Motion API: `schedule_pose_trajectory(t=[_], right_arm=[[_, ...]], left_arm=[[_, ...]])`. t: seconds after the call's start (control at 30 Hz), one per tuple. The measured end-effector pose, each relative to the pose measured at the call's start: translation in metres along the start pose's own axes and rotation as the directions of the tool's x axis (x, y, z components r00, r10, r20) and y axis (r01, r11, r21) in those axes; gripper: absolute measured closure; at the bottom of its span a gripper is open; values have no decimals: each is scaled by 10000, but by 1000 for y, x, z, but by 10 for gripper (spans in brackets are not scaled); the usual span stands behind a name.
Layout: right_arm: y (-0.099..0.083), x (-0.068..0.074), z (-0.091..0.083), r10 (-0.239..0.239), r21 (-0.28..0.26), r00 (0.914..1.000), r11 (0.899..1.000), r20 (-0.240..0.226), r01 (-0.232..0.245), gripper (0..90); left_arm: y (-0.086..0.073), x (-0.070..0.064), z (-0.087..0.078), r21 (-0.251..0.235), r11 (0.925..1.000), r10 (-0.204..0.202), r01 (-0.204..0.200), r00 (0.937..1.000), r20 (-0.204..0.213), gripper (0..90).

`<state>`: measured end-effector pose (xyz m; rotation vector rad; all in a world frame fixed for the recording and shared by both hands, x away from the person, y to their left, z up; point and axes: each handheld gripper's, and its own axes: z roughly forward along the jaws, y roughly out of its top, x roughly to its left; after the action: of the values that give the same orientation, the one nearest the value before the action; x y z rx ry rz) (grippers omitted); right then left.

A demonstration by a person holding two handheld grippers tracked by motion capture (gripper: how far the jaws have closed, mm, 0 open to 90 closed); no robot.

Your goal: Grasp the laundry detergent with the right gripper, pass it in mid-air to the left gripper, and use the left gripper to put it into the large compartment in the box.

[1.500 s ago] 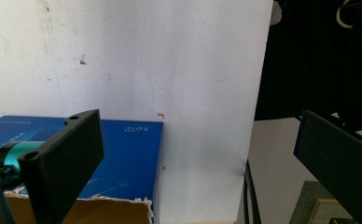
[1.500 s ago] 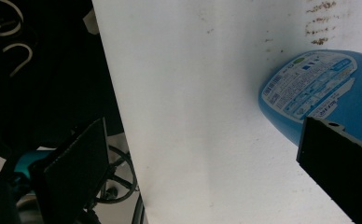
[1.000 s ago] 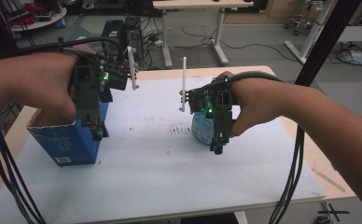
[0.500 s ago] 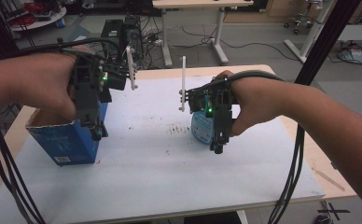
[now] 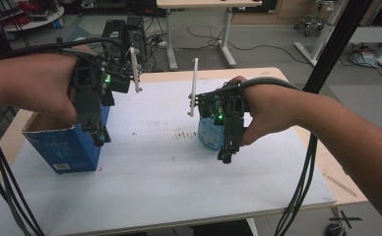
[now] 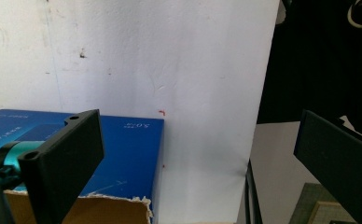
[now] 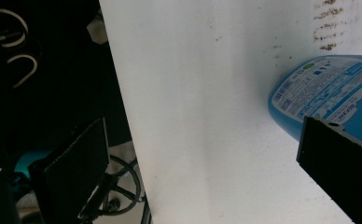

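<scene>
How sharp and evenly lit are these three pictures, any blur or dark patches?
High view: even light, slightly soft; blue cardboard box casts a faint shadow. Left gripper view: the near black jaws look blurred, the white tabletop sharp. Right gripper view: the floor beyond the table edge is very dark; the blue labelled bottle reads clearly.

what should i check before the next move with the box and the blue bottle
1. Left hand-held gripper open: ok, jaws stand wide apart.
2. Left jaws around the blue box: not ok, one jaw is over its open top, the other off past its side.
3. Right hand-held gripper open: ok, jaws wide apart.
4. Blue bottle between the right jaws: not ok, it lies beside one jaw, not in the gap.
5. Bottle lying steady on the white board: cannot tell, the hand covers most of it.
</scene>
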<state>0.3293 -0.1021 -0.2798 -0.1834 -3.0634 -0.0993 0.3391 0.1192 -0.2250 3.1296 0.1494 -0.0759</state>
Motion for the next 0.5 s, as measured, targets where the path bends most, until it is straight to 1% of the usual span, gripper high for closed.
schedule_pose_trajectory(t=[0.03, 0.13, 0.3, 0.4, 0.5], right_arm=[[-2, 1, 0, 21, -104, 10000, 9999, 20, -20, 17], [-9, 3, -1, 274, -410, 9996, 9988, 23, -273, 17], [-23, 6, -1, 666, -914, 9978, 9936, -33, -667, 17], [-34, 6, -1, 893, -1235, 9960, 9883, -38, -891, 17], [-46, 5, -2, 1321, -1530, 9912, 9795, -16, -1308, 17]], left_arm=[[0, 0, 0, -21, 10000, 28, -28, 10000, -34, 17], [1, 1, 0, 2, 10000, 13, -13, 10000, -26, 17], [1, 2, 0, 0, 10000, -7, 7, 10000, -26, 17], [0, 2, 0, 6, 10000, -65, 65, 10000, -29, 17], [0, 3, 0, 45, 10000, -60, 61, 10000, -34, 17]])
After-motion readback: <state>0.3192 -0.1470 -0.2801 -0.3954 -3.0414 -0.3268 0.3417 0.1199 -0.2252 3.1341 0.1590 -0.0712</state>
